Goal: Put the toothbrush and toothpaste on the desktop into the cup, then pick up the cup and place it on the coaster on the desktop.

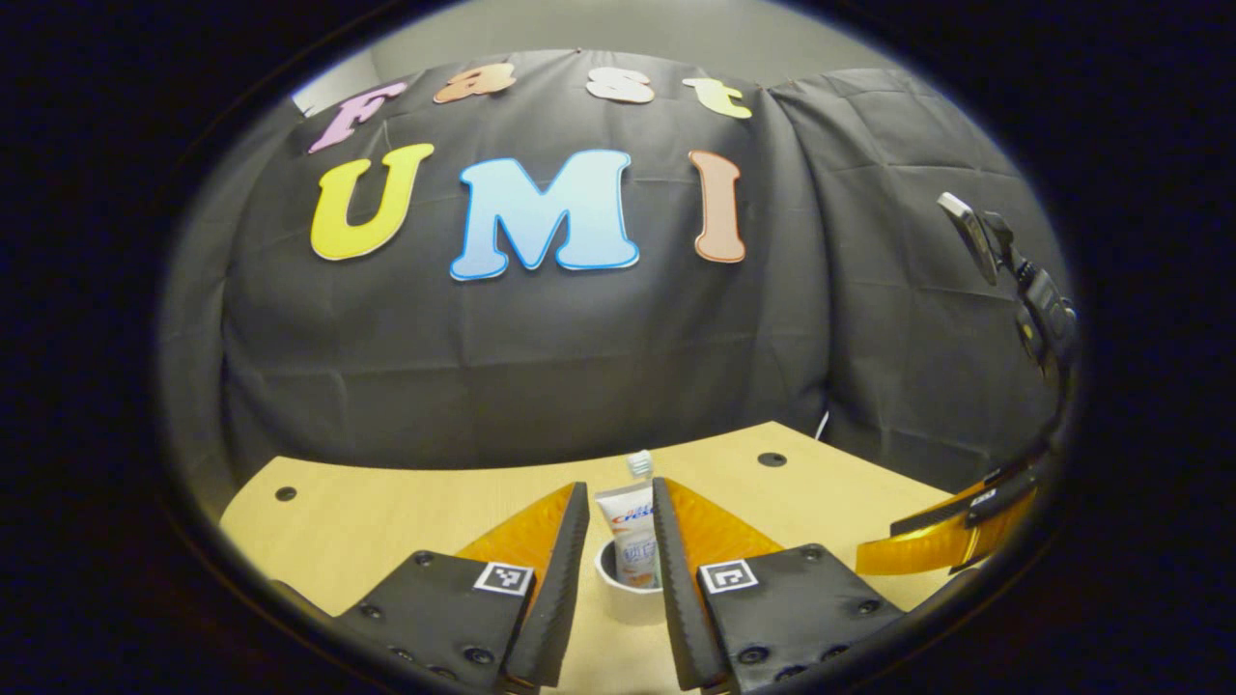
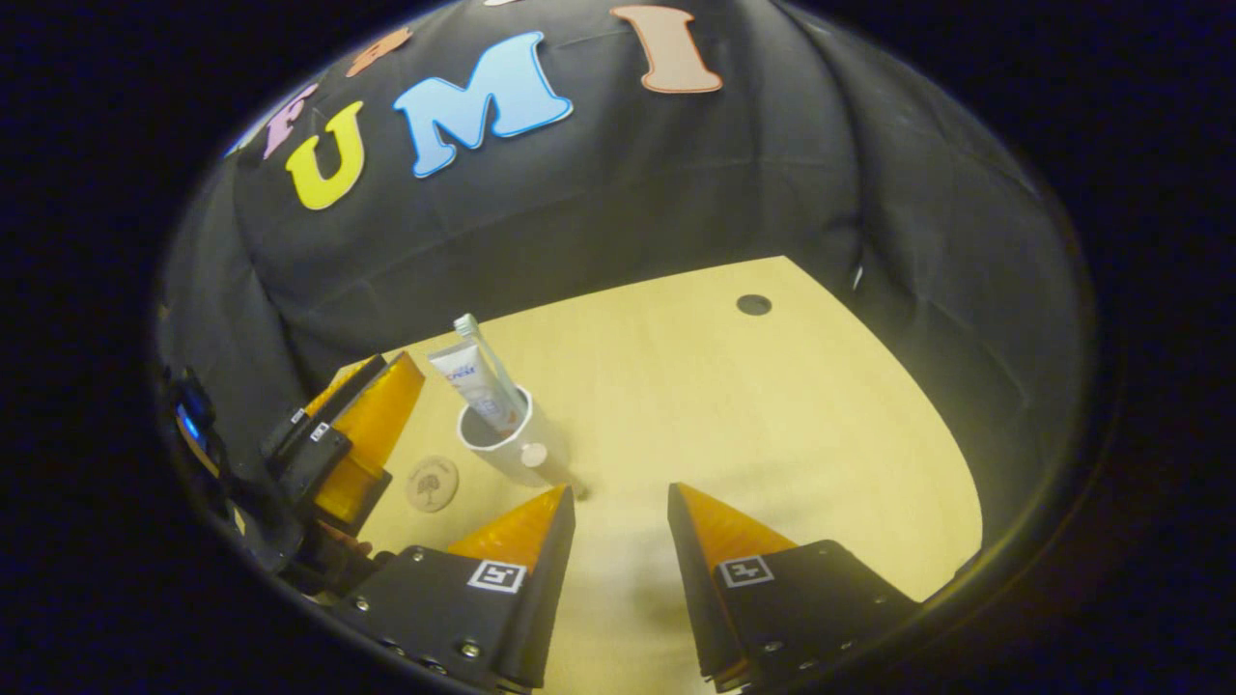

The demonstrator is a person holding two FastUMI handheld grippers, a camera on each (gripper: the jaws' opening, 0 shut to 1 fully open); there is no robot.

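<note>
My left hand-held gripper [image 1: 621,541] spread around white cup [image 1: 628,594] holding toothpaste [image 1: 632,541] and toothbrush [image 1: 639,465], my right hand-held gripper [image 2: 620,512] spread empty over counter [image 2: 772,425], coaster [image 2: 432,484] left of cup.

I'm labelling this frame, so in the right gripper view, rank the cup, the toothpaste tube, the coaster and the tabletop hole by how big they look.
1. cup
2. toothpaste tube, close to the cup, partly hidden inside it
3. coaster
4. tabletop hole

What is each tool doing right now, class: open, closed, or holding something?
Left tool: open, fingers either side of the toothpaste in the cup; a grip cannot be told.
Right tool: open, holding nothing, above the desktop.
</note>
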